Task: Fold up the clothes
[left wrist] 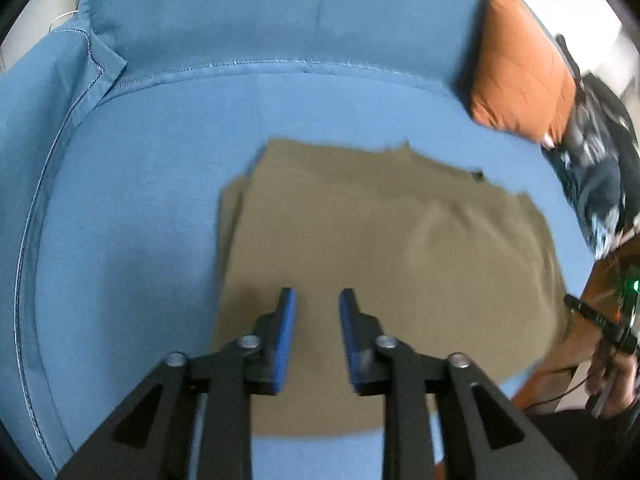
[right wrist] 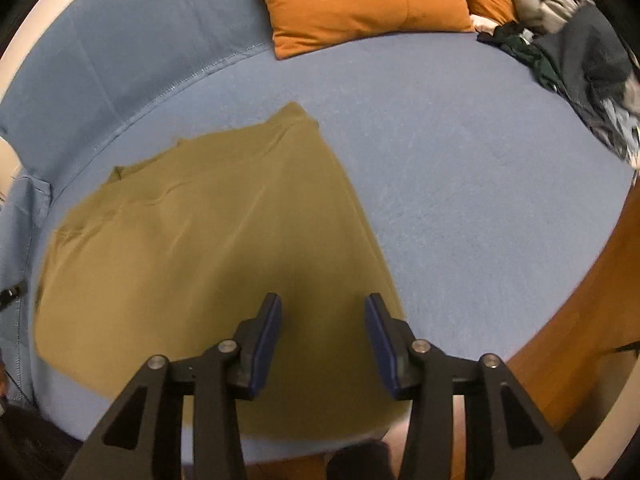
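An olive-green garment (left wrist: 360,264) lies spread flat on the blue sofa seat (left wrist: 132,208), reaching that seat's front edge, with a double layer showing along one side in the left wrist view. The left gripper (left wrist: 318,300) hangs above the garment near the seat's front edge; its blue-padded fingers (left wrist: 286,320) stand parted, nothing between them. The right gripper (right wrist: 323,306) hangs over the garment's other front corner, its fingers (right wrist: 267,332) spread wider, likewise pinching nothing. An orange cushion (right wrist: 360,0) leans against the sofa's backrest (left wrist: 280,12), behind the garment. A heap of dark clothes (right wrist: 580,64) sits at the seat's far end, beside the cushion. A wooden floor (right wrist: 580,320) shows beyond the seat's front edge.
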